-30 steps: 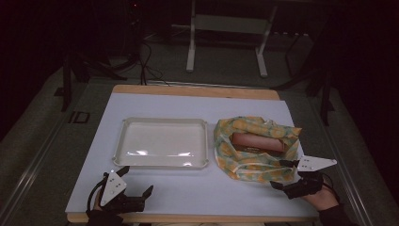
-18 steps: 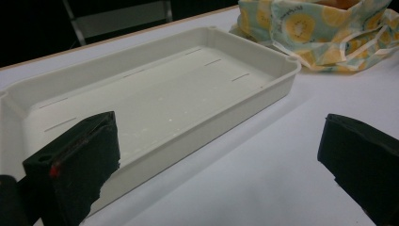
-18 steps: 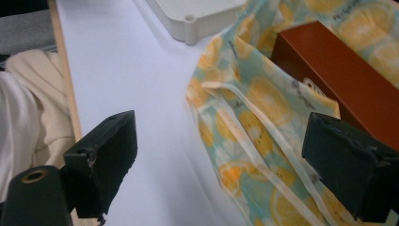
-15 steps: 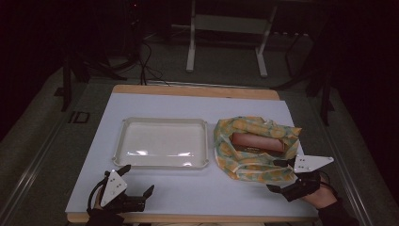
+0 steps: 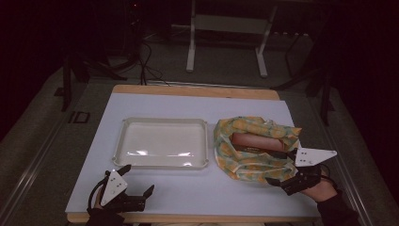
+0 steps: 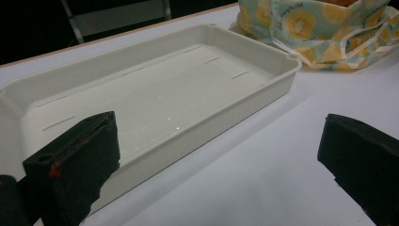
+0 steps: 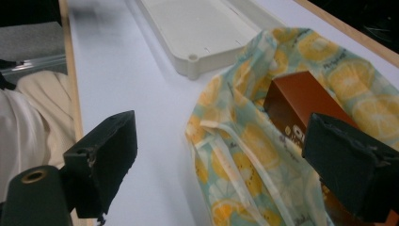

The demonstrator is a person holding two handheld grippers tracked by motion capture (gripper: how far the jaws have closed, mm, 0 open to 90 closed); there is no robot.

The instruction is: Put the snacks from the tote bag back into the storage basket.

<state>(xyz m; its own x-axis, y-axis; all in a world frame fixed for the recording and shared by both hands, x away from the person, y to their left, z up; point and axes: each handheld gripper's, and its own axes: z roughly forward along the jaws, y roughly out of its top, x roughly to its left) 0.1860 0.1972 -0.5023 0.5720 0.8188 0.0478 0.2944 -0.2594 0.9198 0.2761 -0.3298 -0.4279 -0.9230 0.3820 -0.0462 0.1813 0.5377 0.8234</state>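
Observation:
A lemon-print cloth bag (image 5: 249,162) lies open on the right half of the white table, with a brown box (image 5: 256,140) inside it. My right gripper (image 5: 278,167) is open at the bag's front right edge. In the right gripper view, its jaws straddle the bag's cloth rim (image 7: 235,155), with the box (image 7: 294,96) just beyond the right jaw. An empty white tray (image 5: 162,143) sits at the table's middle. My left gripper (image 5: 138,179) is open near the front left edge, with bare table between its jaws and the tray (image 6: 155,94) just ahead.
The table's wooden front edge (image 7: 70,80) runs close by the right gripper, and a person's pale clothing (image 7: 28,127) lies beyond it. The bag (image 6: 320,28) lies past the tray's far corner in the left gripper view. Dark floor and a stand's legs (image 5: 226,47) lie behind the table.
The right gripper has edged slightly toward the bag, still open. The left gripper, tray and bag have stayed put.

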